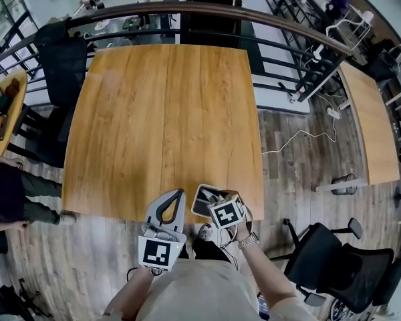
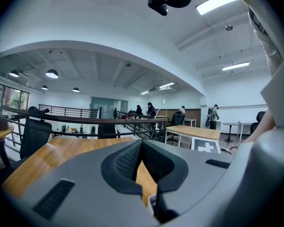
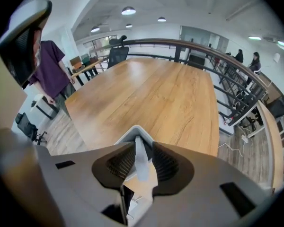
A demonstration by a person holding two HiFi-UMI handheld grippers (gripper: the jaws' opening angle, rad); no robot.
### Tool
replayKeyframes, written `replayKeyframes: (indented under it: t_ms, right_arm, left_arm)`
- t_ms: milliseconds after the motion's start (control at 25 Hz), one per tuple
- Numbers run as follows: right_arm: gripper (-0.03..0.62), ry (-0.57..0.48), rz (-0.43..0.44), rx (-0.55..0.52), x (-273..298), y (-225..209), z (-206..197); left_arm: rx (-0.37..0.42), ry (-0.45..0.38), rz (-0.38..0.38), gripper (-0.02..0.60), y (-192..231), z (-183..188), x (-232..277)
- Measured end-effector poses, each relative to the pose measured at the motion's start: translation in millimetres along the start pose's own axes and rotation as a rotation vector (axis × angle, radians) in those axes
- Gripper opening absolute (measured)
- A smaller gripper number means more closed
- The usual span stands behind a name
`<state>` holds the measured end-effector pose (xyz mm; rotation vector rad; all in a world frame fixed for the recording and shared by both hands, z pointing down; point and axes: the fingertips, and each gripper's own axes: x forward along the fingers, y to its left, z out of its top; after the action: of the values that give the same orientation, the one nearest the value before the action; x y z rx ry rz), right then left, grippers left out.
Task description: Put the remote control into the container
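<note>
My right gripper (image 1: 214, 202) (image 3: 143, 148) hovers at the near edge of the wooden table (image 1: 167, 112) and is shut on the thin pale wall of a small grey container (image 1: 202, 198) (image 3: 134, 132). The container's inside looks dark in the head view. A dark slab (image 3: 117, 205) shows below the jaws in the right gripper view; I cannot tell whether it is the remote control. My left gripper (image 1: 178, 194) (image 2: 141, 144) is just left of it, jaws shut together with nothing between them, pointing over the table.
A dark curved railing (image 1: 187, 9) runs behind the table's far edge. A black office chair (image 1: 334, 259) stands at the right on the wooden floor, and a second table (image 1: 371, 119) lies beyond it. A person (image 1: 7, 192) stands at the left.
</note>
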<state>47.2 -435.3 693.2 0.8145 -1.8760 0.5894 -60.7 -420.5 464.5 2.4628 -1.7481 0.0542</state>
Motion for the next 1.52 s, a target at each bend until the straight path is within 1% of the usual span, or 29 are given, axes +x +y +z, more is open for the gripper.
replayKeyframes:
  t_ms: [80, 200, 240, 280, 320, 360, 440, 520, 600, 720, 760, 800, 880, 1000, 1120, 1280, 1520]
  right_arm:
    - [0.120, -0.063, -0.016, 0.014, -11.4, -2.8, 10.7]
    - [0.120, -0.155, -0.014, 0.046, -34.9, -6.4, 26.5]
    - [0.112, -0.189, -0.013, 0.058, -44.5, -7.8, 30.6]
    - [0.072, -0.229, -0.009, 0.071, -55.2, -8.8, 34.2]
    - [0.028, -0.273, 0.003, 0.088, -66.8, -8.1, 37.6]
    - [0.018, -0.323, 0.024, 0.110, -79.0, -5.4, 41.3]
    - [0.017, -0.436, 0.069, 0.162, -105.5, 1.7, 50.5]
    - [0.016, -0.563, 0.074, 0.195, -136.0, 5.3, 62.4]
    - [0.017, -0.689, 0.048, 0.208, -167.9, 7.3, 71.7]
    - [0.017, -0.873, -0.016, 0.210, -212.7, 12.7, 78.2]
    - [0.017, -0.916, -0.050, 0.196, -224.1, 14.2, 78.3]
    - [0.017, -0.947, -0.088, 0.181, -233.3, 15.0, 76.8]
    - [0.017, -0.992, -0.147, 0.163, -246.3, 15.9, 70.9]
    - [0.017, -1.028, -0.186, 0.151, -252.0, 18.7, 63.3]
    - [0.017, -1.037, -0.201, 0.165, -252.7, 23.5, 60.3]
    - [0.016, -1.034, -0.222, 0.130, -253.3, 30.0, 62.7]
    - [0.017, -1.027, -0.229, 0.126, -258.6, 27.6, 54.5]
  left_arm:
    - [0.009, 0.006, -0.014, 0.003, -2.4, -2.8, 2.5]
    - [0.009, 0.013, -0.029, 0.003, -5.5, -8.2, 6.0]
    - [0.008, 0.012, -0.032, 0.003, -6.9, -8.3, 6.4]
    - [0.007, 0.010, -0.036, 0.003, -8.7, -7.7, 6.5]
    - [0.008, 0.009, -0.040, 0.004, -10.8, -7.0, 6.3]
    - [0.010, 0.009, -0.045, 0.003, -12.9, -6.5, 6.0]
    - [0.017, 0.010, -0.055, 0.003, -16.7, -5.7, 5.2]
    - [0.023, 0.004, -0.066, 0.003, -20.7, -2.9, 5.8]
    - [0.026, 0.000, -0.078, 0.003, -26.3, -0.5, 6.9]
    - [0.060, 0.056, -0.094, 0.003, -33.4, -4.2, 6.6]
    - [0.062, 0.053, -0.095, 0.004, -35.1, -2.4, 7.3]
    - [0.052, 0.025, -0.094, 0.003, -37.2, 2.1, 8.2]
    - [0.036, -0.022, -0.098, 0.003, -43.4, 10.7, 7.8]
    - [0.039, -0.032, -0.112, 0.003, -50.8, 14.9, 4.5]
    - [0.035, -0.021, -0.114, 0.003, -51.7, 12.1, -1.0]
    - [0.028, -0.018, -0.116, 0.003, -49.9, 9.3, -6.1]
    - [0.033, -0.027, -0.123, 0.003, -56.5, 13.2, -8.8]
